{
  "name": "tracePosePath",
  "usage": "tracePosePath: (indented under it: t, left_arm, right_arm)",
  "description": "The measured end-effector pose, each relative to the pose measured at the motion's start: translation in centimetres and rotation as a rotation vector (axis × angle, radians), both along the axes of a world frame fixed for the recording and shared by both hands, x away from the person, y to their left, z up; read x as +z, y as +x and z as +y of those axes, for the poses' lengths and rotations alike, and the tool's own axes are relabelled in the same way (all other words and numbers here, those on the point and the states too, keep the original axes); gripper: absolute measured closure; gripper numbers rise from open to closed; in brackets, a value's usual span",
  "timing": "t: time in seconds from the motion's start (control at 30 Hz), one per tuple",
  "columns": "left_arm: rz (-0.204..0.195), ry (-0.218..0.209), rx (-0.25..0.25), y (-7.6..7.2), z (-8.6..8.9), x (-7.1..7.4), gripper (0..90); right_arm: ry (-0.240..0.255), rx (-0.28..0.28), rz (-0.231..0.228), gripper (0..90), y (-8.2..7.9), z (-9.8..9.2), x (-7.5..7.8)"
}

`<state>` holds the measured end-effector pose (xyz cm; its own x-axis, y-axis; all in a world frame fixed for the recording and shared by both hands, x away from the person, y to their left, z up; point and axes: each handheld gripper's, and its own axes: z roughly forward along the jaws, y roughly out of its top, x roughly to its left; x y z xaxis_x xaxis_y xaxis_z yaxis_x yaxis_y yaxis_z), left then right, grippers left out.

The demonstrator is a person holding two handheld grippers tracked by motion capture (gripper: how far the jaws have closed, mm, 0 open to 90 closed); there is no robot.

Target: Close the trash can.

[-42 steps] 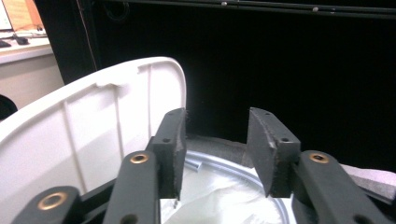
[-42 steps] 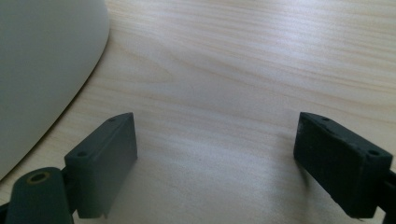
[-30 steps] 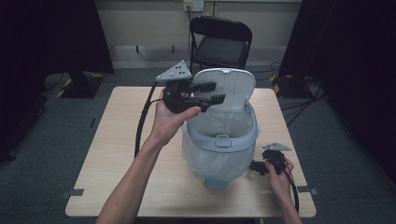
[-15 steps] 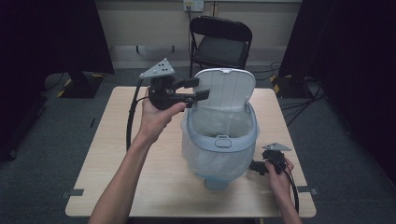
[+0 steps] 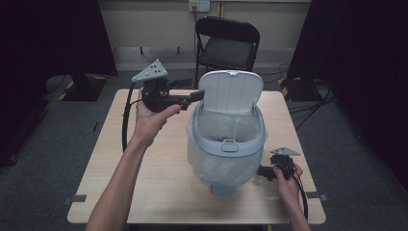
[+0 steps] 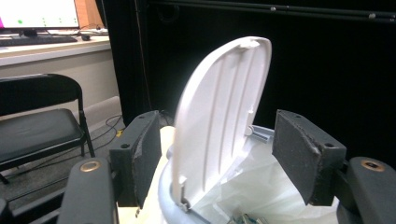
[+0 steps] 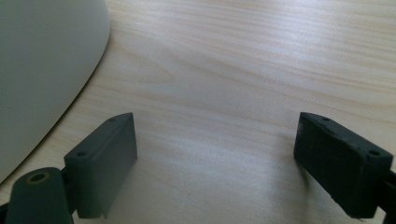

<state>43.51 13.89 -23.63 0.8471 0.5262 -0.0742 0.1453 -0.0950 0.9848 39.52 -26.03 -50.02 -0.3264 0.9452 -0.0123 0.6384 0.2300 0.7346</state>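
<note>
the pale blue plastic bin is sitting mid-table, its white ribbed lid standing upright. the left gripper is opening wide beside the lid, gripping nothing. the right gripper is resting open, empty, beside the bin.

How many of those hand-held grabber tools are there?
2: the left gripper is raised beside the bin's open lid; the right gripper sits low on the table, right of the bin.

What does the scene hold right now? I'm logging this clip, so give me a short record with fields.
bin: pale blue bin mid-table, clear liner inside
lid: white lid raised upright at the bin's back
left gripper: left gripper open, jaws just been opening, astride the lid's edge, pads off it
right gripper: right gripper open, low on the table beside the bin
</note>
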Motion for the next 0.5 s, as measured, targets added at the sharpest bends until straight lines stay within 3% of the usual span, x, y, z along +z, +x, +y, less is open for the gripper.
tracePosePath:
  t: [0.07, 0.17, 0.33, 0.5]
  left_arm:
    - [0.0, 0.004, 0.012, 0.3, 0.3, -0.2, 32.5]
    - [0.013, -0.026, 0.021, 1.0, 0.9, -0.4, 32.0]
    - [0.024, -0.034, 0.09, 2.1, 1.8, -0.7, 30.0]
    - [0.064, -0.046, 0.136, 3.6, 2.0, -0.9, 26.1]
  right_arm:
    - [0.0, 0.0, 0.0, 12.1, 0.0, 0.0, 0.0]
    - [0.0, 0.0, 0.0, 12.1, 0.0, 0.0, 0.0]
    - [0.0, -0.001, 0.0, 12.1, 0.0, 0.0, 0.0]
    - [0.0, -0.001, 0.0, 12.1, 0.0, 0.0, 0.0]
